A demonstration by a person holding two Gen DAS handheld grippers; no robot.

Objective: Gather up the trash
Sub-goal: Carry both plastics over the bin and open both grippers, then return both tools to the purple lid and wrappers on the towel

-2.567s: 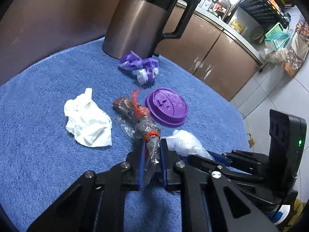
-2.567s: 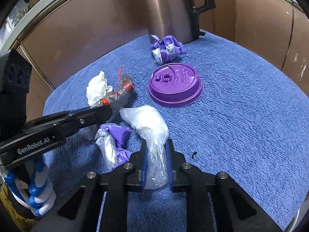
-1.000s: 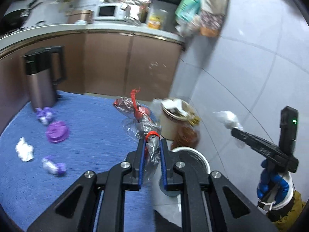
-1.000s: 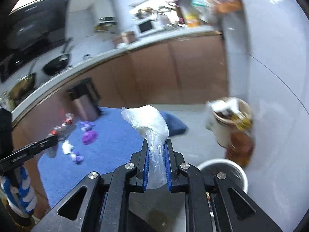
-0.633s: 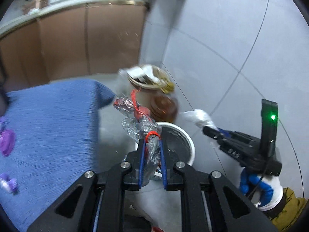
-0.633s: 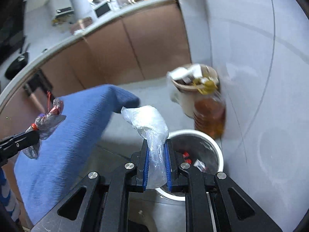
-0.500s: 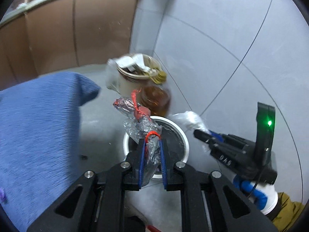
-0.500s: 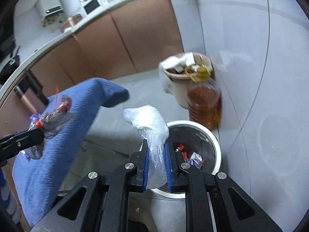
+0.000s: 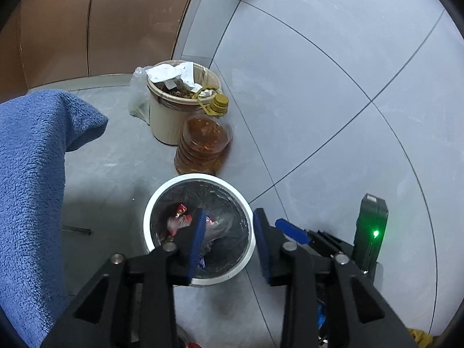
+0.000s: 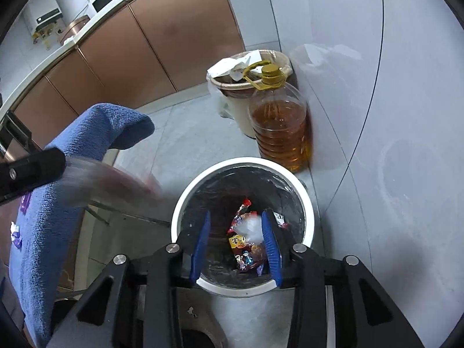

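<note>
A white bin (image 9: 162,200) with a black liner stands on the floor below both grippers, with several red and coloured wrappers (image 10: 246,249) in it. My left gripper (image 9: 229,220) hangs over it, its jaws opening with nothing pressed between the pads. The clear wrapper with the red tie is a blurred streak (image 10: 110,179) falling from the left gripper (image 10: 32,168) toward the bin. My right gripper (image 10: 236,217) is also over the bin, its jaws opening. The white plastic bag (image 10: 250,226) shows below them, loose inside the bin. The right gripper (image 9: 293,229) sits at the bin's right.
A beige bin (image 9: 162,121) stuffed with paper and a big bottle of amber oil (image 9: 203,145) stand behind the white bin, against the grey tiled wall. The table under the blue towel (image 9: 29,159) is on the left, with brown cabinets (image 10: 174,34) behind.
Both grippers swung from the table to the bin and sank toward it. Their jaws, shut on the clear wrapper and the white bag, have opened and let both go.
</note>
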